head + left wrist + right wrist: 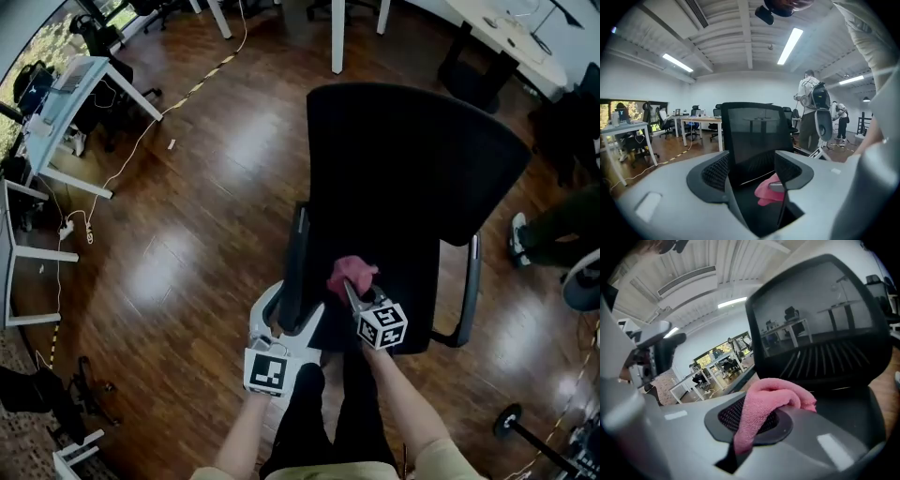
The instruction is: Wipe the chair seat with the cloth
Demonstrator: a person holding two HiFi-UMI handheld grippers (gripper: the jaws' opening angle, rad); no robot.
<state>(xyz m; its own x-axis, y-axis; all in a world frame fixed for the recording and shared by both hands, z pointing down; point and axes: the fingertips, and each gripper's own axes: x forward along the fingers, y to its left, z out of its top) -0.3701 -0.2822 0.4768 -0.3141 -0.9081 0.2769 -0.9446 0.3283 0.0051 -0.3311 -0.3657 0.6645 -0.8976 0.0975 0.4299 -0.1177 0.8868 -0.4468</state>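
Observation:
A black office chair stands before me, its mesh backrest (403, 159) (754, 131) (820, 310) upright behind the dark seat (408, 291) (855, 404). My right gripper (354, 286) (759, 423) hovers over the seat's front left part, shut on a bunched pink cloth (351, 273) (764, 193) (773, 397) that drapes over its lower jaw. My left gripper (289, 314) (752, 173) stands open at the near end of the chair's left armrest (296, 262). Whether that gripper touches the armrest I cannot tell. Seat and cloth show through the gap between its jaws.
Wooden floor surrounds the chair. White desks (66, 94) and a floor cable (141, 141) lie at the left, table legs (337, 37) at the top. Someone's leg and shoe (520, 239) are at the right. People (811, 98) stand behind the chair. My own legs (323, 412) are below.

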